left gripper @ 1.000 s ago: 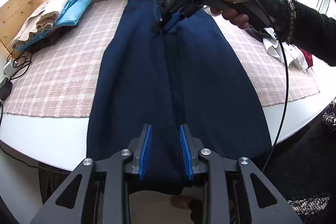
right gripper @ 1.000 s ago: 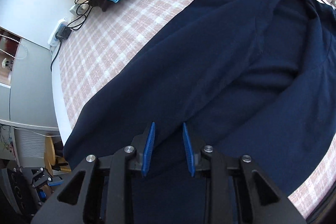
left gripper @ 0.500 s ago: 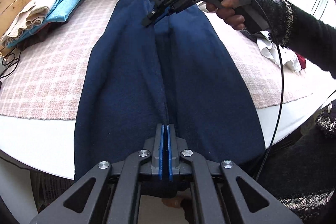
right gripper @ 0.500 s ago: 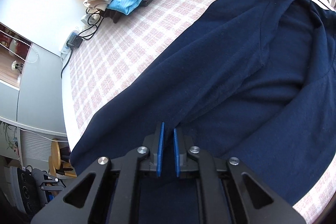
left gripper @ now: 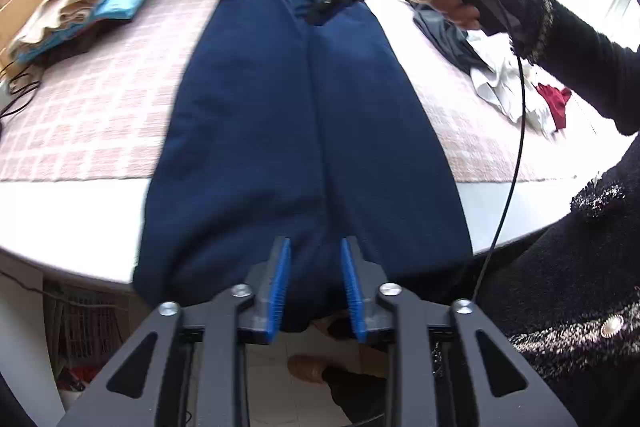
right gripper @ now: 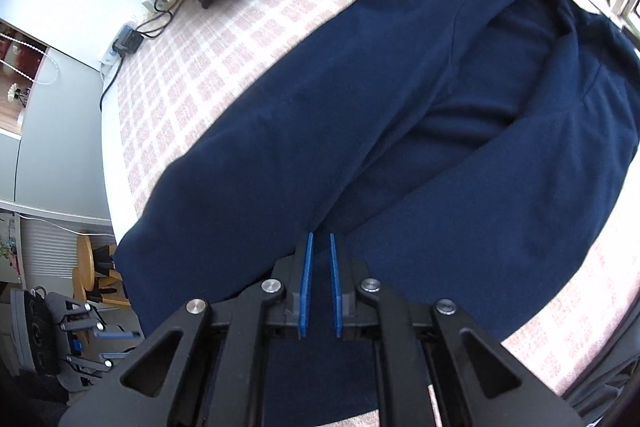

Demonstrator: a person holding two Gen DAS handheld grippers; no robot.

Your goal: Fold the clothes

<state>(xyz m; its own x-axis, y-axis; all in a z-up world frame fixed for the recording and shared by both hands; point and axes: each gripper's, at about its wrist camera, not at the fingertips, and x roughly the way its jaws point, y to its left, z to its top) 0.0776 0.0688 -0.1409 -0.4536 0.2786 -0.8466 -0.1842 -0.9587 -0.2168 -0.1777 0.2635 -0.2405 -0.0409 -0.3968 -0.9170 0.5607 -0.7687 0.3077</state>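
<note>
Only in the left view, unfolded clothes (left gripper: 516,83) beside navy garment (left gripper: 304,131).

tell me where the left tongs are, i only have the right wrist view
observer: The left tongs are open at the hem end of the navy garment, which hangs over the table edge.
operator: anything else lying off to my right
observer: Yes, a loose pile of clothes, white, grey and red, lies beside the garment.
operator: what's below that hem
observer: A brown shoe on the tiled floor.
</note>
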